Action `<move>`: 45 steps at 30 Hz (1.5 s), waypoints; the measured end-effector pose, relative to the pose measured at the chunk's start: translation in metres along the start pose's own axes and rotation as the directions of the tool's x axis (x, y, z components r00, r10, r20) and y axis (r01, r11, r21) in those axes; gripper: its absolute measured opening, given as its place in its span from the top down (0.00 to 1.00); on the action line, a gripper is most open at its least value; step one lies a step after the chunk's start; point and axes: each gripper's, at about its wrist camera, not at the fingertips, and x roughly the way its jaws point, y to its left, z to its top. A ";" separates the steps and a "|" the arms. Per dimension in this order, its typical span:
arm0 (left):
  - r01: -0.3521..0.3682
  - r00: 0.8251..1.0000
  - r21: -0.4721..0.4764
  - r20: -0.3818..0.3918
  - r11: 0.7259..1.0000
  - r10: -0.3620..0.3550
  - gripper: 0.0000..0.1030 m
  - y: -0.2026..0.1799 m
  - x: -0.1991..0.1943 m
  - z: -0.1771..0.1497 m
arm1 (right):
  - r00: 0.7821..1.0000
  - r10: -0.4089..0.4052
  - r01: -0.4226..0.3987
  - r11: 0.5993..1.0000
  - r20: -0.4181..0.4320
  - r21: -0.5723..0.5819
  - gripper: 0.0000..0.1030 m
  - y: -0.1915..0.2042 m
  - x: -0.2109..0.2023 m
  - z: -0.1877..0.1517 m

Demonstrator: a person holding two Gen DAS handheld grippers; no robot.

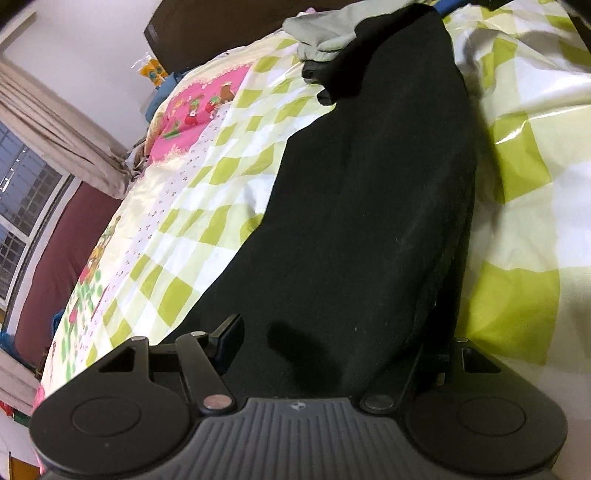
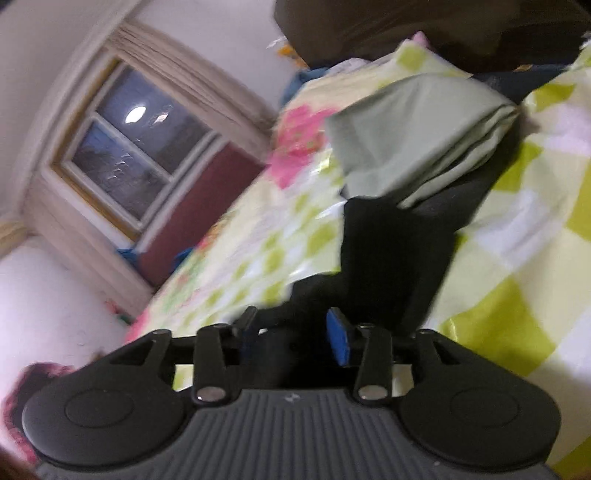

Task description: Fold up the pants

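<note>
black pants point(image 1: 369, 206) lie stretched along the bed point(image 1: 207, 192), on top of a shiny green & white checked bedspread w/ a pink patch further up. in the left wrist view the pants run from right under the left gripper point(image 1: 332, 343) up toward the far end of the bed, widest near the gripper, narrowing further away. a pale grey-green folded cloth point(image 1: 321, 33) sits at the far end of the pants, overlapping them.

left gripper: jaws wide apart, pants fabric lying between & under them. one finger point(image 1: 231, 334) shows on the left edge of the pants; the other side is mostly hidden by dark fabric, so can't tell if that pad touches cloth. no pinch visible.

right gripper point(image 2: 295, 332): jaws partly open, clear gap between them, blue pad point(image 2: 340, 339) showing on the right finger. black pants point(image 2: 388, 251) sit just ahead of & below the gap, nothing pressed between the pads. pic is blurred. grey-green cloth point(image 2: 413, 147) lies beyond the pants here too, resting on their far part.

window point(image 2: 136, 147) w/ beige curtain on the wall to the left of the pants, dark red panel below it beside the bed.
</note>
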 end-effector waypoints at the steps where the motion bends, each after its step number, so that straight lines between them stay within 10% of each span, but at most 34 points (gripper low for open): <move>1: 0.000 1.000 0.008 -0.003 1.000 0.000 0.23 -0.001 0.000 0.000 | 0.999 -0.008 0.007 0.999 0.039 0.040 0.57 -0.008 -0.009 0.003; 4: 0.002 1.000 0.014 -0.013 1.000 -0.002 0.23 -0.002 0.000 0.000 | 0.980 -0.112 0.092 0.988 0.165 0.128 0.57 -0.032 -0.027 0.015; 15: -0.013 0.999 0.035 -0.047 0.999 0.014 0.23 -0.005 -0.002 0.003 | 0.958 -0.283 0.282 0.959 -0.056 -0.014 0.57 -0.042 0.074 0.024; 18: -0.015 0.999 0.046 -0.052 0.999 0.017 0.23 -0.005 -0.003 0.003 | 0.979 -0.195 0.200 0.974 -0.060 0.109 0.93 -0.053 0.062 0.027; 24: -0.001 1.000 0.057 -0.022 0.998 0.002 0.23 -0.006 -0.014 0.004 | 0.995 -0.023 0.006 0.984 0.093 0.177 0.94 -0.032 -0.027 0.034; 28: 0.020 1.000 0.056 0.006 0.998 -0.020 0.22 -0.011 -0.021 0.005 | 0.978 -0.169 0.155 0.980 0.122 0.123 0.96 -0.032 -0.058 0.024; 31: 0.014 1.000 0.079 -0.004 0.997 -0.014 0.22 -0.022 -0.012 0.003 | 0.935 -0.353 0.355 0.928 -0.039 0.111 0.94 -0.061 -0.037 0.008; 39: 0.024 1.000 0.059 0.017 0.998 -0.025 0.22 -0.016 -0.017 -0.001 | 0.934 -0.344 0.350 0.935 0.094 -0.063 0.84 -0.002 -0.060 0.022; 42: 0.018 1.000 0.047 0.024 0.999 -0.019 0.22 -0.017 -0.018 -0.001 | 0.929 -0.363 0.370 0.912 0.070 -0.178 0.50 0.015 -0.046 0.024; 45: 0.024 0.999 0.016 0.039 1.000 -0.024 0.22 -0.016 -0.021 -0.004 | 0.898 -0.439 0.439 0.896 0.021 -0.060 0.48 -0.007 -0.040 0.020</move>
